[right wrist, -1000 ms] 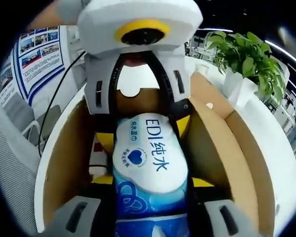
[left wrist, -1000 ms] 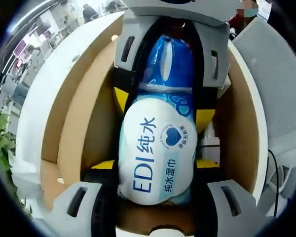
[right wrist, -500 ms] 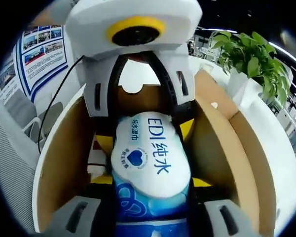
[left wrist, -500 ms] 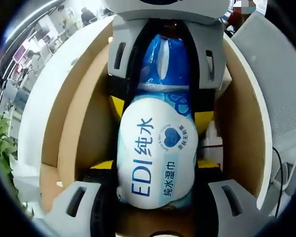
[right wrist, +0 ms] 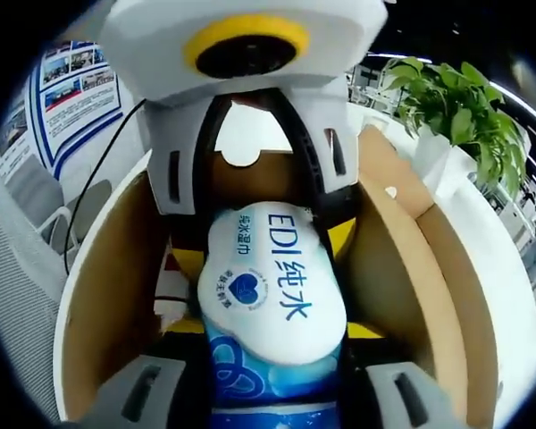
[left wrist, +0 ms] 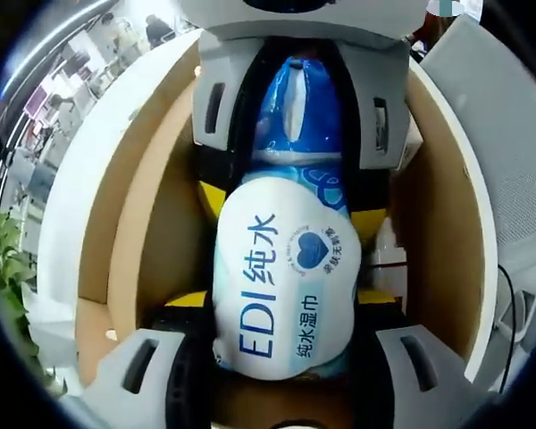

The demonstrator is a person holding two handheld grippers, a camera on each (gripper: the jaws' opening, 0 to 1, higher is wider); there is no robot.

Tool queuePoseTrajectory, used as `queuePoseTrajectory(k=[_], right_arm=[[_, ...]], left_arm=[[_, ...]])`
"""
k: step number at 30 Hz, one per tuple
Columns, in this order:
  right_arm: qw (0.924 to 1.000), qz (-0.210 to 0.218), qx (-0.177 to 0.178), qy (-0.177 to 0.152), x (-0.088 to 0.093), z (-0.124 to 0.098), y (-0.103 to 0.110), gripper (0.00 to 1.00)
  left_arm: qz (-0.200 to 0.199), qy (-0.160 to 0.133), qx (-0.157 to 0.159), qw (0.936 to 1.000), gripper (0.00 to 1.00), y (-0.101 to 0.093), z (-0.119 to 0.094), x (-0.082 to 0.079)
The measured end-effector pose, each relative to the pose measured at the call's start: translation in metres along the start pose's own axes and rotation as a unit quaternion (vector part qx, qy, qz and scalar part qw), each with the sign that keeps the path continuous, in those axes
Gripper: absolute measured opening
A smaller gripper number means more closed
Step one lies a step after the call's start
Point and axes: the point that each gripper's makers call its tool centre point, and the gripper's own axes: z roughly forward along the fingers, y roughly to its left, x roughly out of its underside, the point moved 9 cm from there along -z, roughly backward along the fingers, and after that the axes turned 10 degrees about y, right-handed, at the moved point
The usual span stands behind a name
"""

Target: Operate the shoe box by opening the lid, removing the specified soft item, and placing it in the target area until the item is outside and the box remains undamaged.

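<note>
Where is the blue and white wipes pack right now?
The wipes pack sits over the open shoe box, squeezed at each end by the left gripper and right gripper.

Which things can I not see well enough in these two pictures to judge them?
- Box floor: in both views, hidden under the wipes pack and the claws.
- Box lid: cannot tell where it is; view edges cut the box walls.
- Target area: not identifiable in either view.
- Left claw and right claw tips: covered by the pack's sides, so contact points are unclear.
- Small print on the pack: too small to read.
</note>
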Motion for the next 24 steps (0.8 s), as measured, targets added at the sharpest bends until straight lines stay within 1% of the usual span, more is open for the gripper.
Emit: queuePoseTrajectory(k=[7,13,18,24], right_arm=[[1.0,0.001,0.005,0.003,-0.002,-0.003,0.001,0.47],[1.0,0.005,0.004,0.006,-0.004,-0.009,0.003,0.47],[1.0,0.002,0.007,0.001,-0.009,-0.015,0.001,0.47],[0.9999,0.003,0.011,-0.005,-0.012,-0.027,0.0,0.47]], left_arm=[[0.006,0.011,-0.001,0.9999,0.59,0.0,-0.003,-0.002],[0.009,0.014,0.003,0.9998,0.58,-0.001,-0.008,-0.004],[0.012,0.015,-0.002,0.9998,0.58,0.001,-0.018,-0.004],[0.018,0.018,-0.007,0.9996,0.58,0.002,-0.03,-0.01]])
